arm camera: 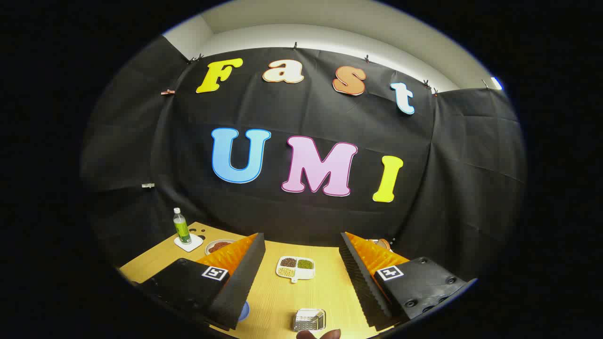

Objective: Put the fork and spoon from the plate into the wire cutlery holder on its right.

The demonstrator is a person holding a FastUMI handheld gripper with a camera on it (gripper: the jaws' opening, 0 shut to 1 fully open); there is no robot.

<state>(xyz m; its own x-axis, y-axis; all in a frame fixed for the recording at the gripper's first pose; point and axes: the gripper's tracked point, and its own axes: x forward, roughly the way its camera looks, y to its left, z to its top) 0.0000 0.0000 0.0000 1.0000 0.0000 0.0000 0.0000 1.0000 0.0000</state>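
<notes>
Here the tool (301, 263) is wide open, gripping nothing. The wire cutlery holder (309, 320) sits on the tabletop (282, 296) between its fingers, a sectioned dish (295, 268) beyond.

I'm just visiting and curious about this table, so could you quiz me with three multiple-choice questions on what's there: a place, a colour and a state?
1. Where is the wire holder?
A. between the fingers
B. beside the bottle
C. on the coaster

2. What colour is the bottle's contents?
A. red
B. green
C. blue

3. How does the gripper stand?
A. shut on a fork
B. shut on nothing
C. open

Answers: 1 A, it sits low between the fingers; 2 B, the liquid looks green; 3 C, the fingers stand wide apart with bare table between.
</notes>
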